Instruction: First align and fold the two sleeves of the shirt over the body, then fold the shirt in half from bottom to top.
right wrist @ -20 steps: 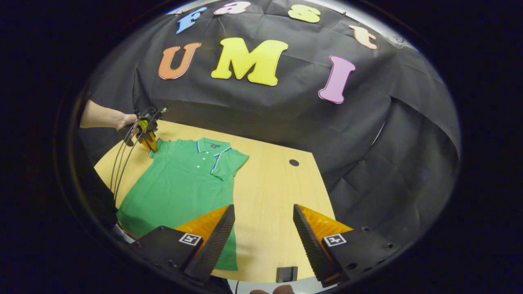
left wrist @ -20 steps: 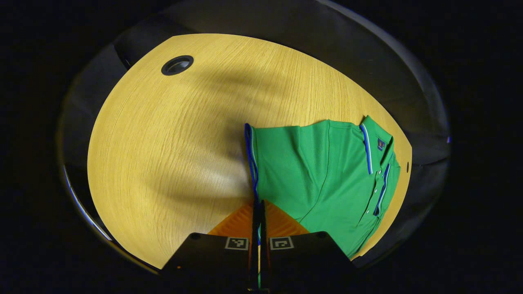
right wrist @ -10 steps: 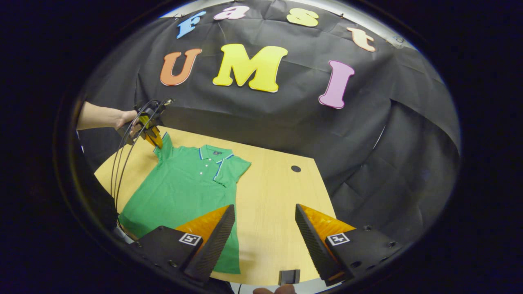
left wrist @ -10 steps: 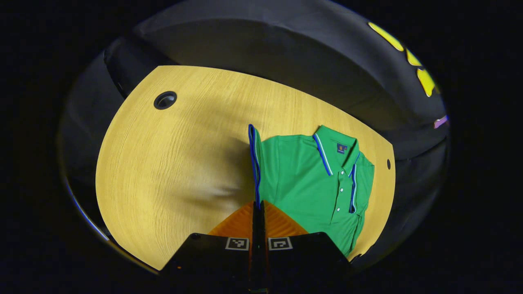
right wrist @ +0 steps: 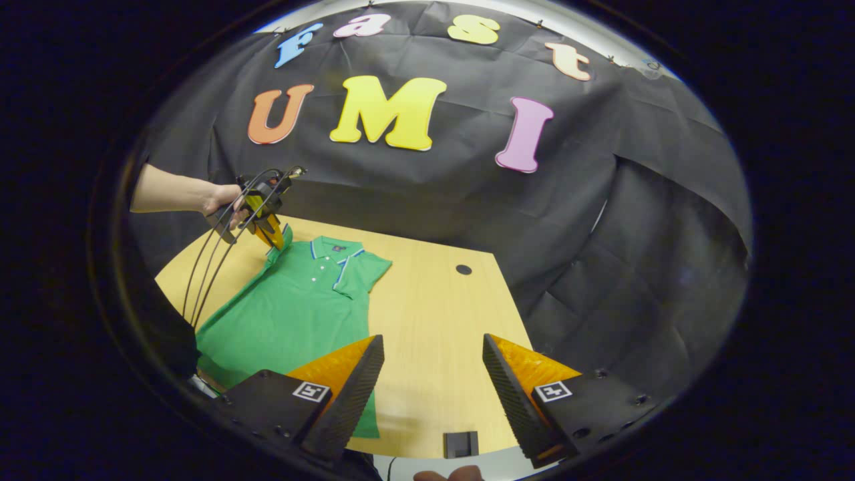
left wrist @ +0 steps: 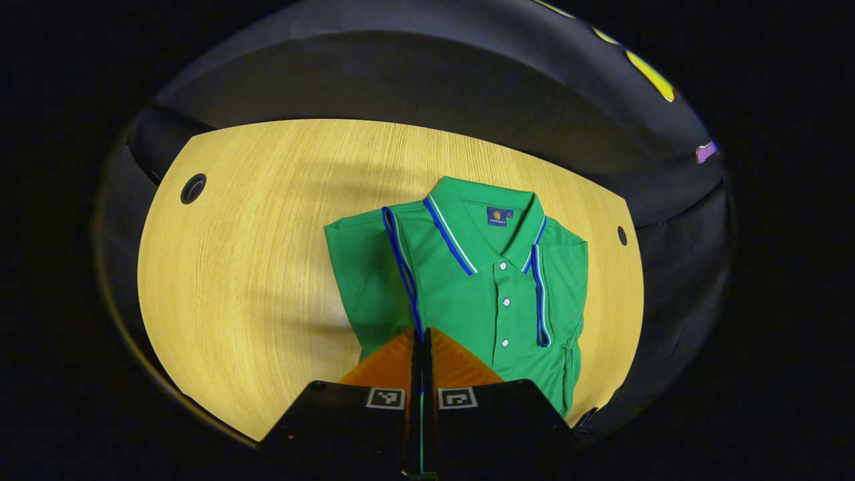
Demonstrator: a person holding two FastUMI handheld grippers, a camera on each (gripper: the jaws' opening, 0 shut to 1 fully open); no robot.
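A green polo shirt with blue and white trim lies front up on the wooden table. One sleeve is folded over the chest. My left gripper is shut on the blue-trimmed cuff of the other sleeve, holding it lifted above the shirt's body. In the right gripper view the shirt stretches toward me, and the left gripper, held by a hand, hangs over its collar end. My right gripper is open above the table's near edge, with nothing between its fingers.
The table has a round cable hole at the far left corner and a smaller one at the right. A small dark block sits at the table's near edge. Cables trail from the left gripper. Black cloth walls surround the table.
My left gripper has carried the sleeve cuff up and inward over the shirt's body, swinging round to face the collar. The right gripper has stayed open and almost still.
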